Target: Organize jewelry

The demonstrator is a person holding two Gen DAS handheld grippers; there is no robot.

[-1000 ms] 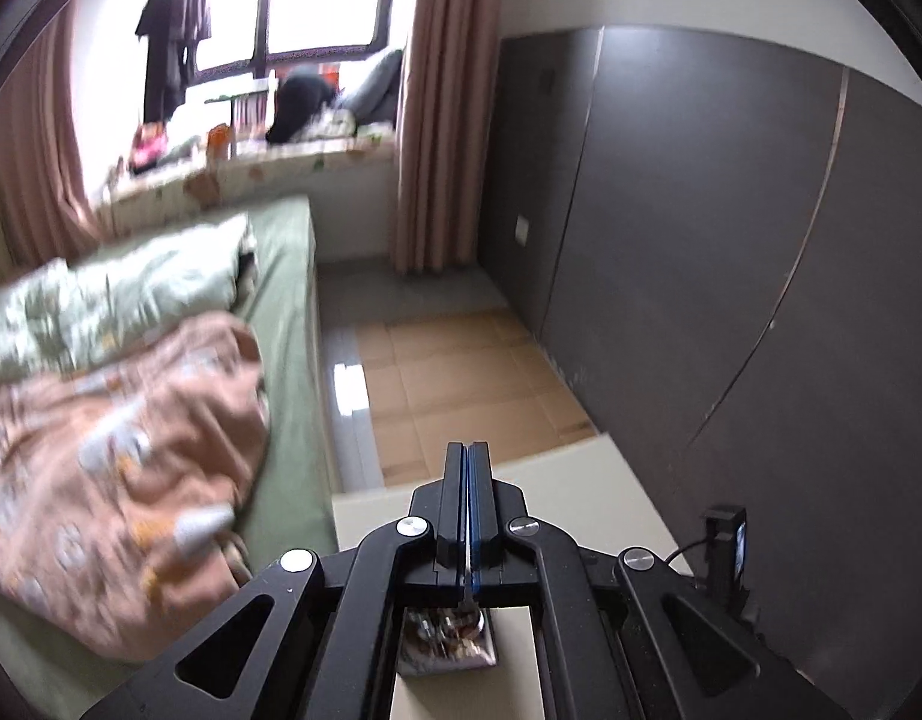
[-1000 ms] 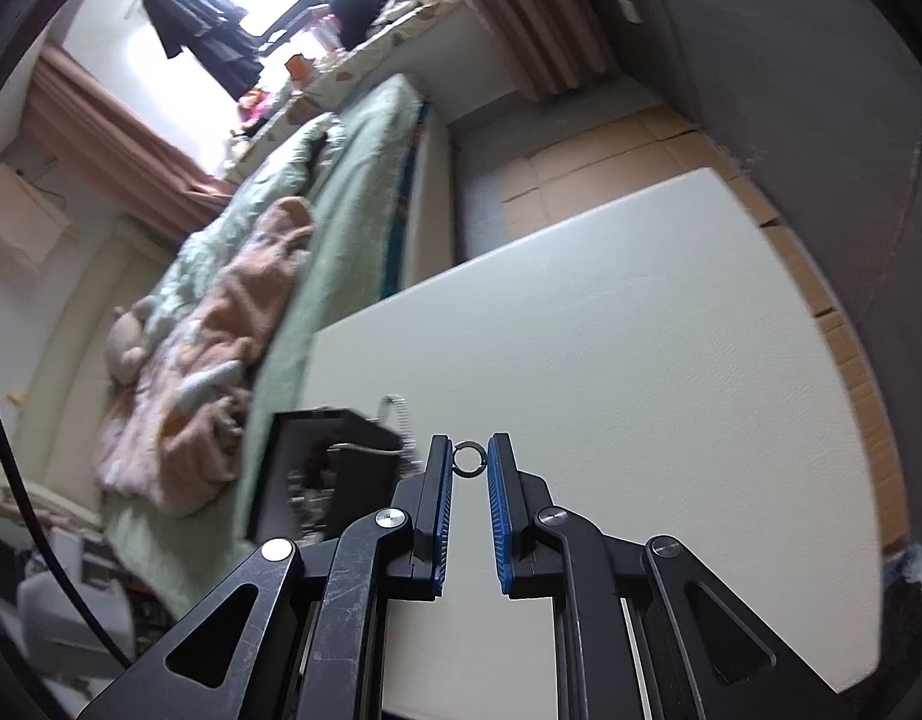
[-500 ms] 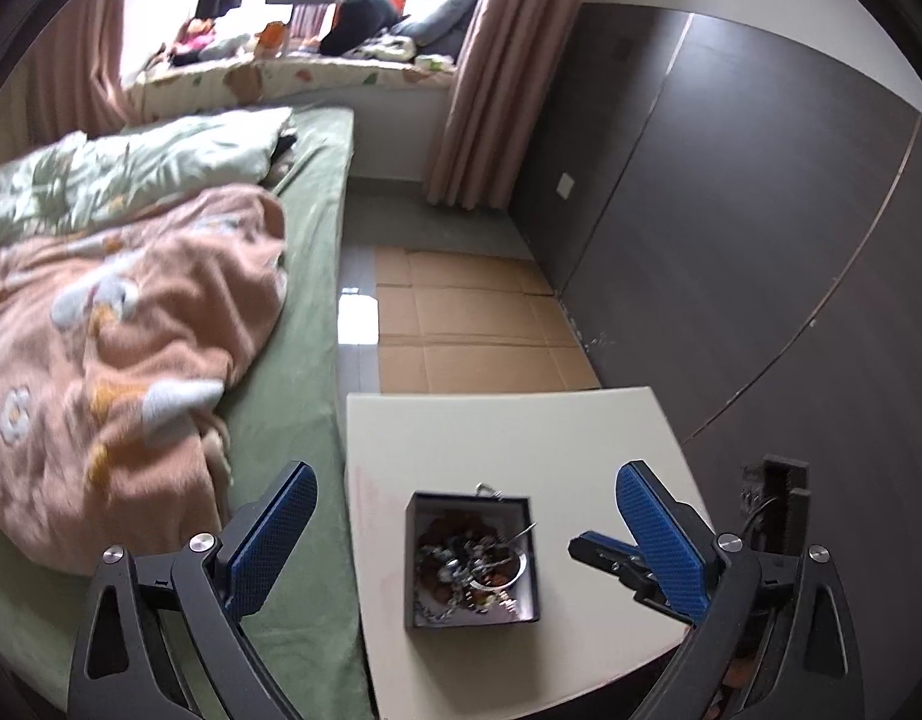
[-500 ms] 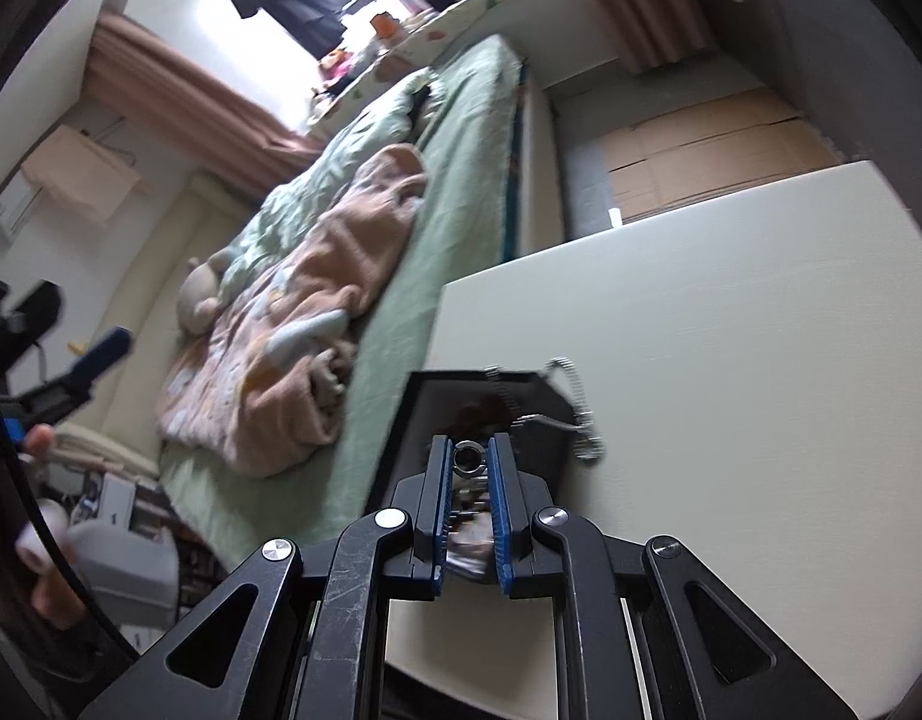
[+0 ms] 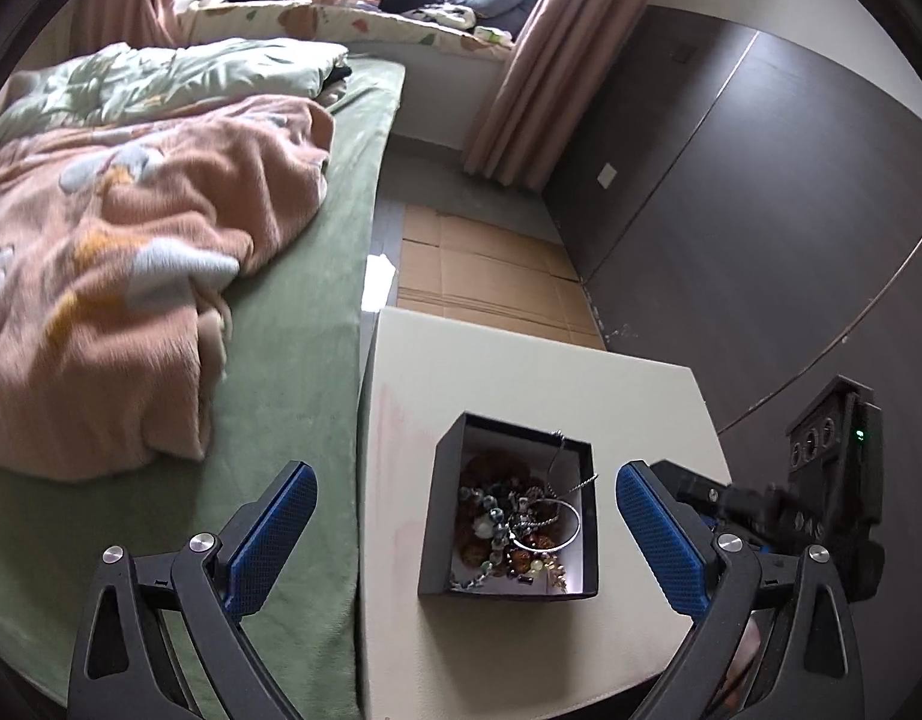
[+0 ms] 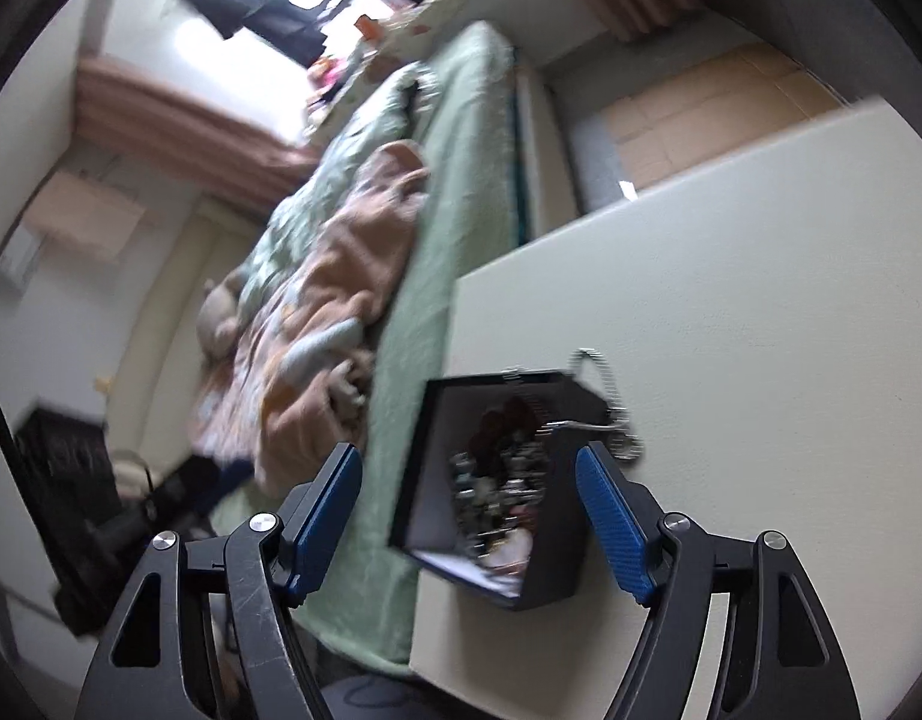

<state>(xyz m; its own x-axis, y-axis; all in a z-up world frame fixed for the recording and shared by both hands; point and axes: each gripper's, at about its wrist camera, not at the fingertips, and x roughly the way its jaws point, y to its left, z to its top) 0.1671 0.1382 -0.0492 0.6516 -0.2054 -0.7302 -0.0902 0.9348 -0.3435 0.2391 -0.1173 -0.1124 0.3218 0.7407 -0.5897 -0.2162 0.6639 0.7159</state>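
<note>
A small black jewelry box (image 5: 509,516) stands open on the cream table (image 5: 521,372), filled with beads, chains and a silver bangle (image 5: 548,525). A silver chain (image 6: 605,387) hangs over its rim. My left gripper (image 5: 461,534) is wide open above the box, its jaws on either side. My right gripper (image 6: 468,507) is also wide open and empty over the box (image 6: 491,480); that view is blurred. The right gripper body shows in the left wrist view (image 5: 821,480), to the right of the box.
A bed (image 5: 299,330) with a green sheet and a pink blanket (image 5: 131,252) lies right against the table's left edge. A dark wall panel (image 5: 761,210) stands to the right. Cardboard (image 5: 491,276) covers the floor beyond the table.
My left gripper opened and pulled back above the box. My right gripper carried a small ring over the box, then opened; the ring is no longer between its jaws.
</note>
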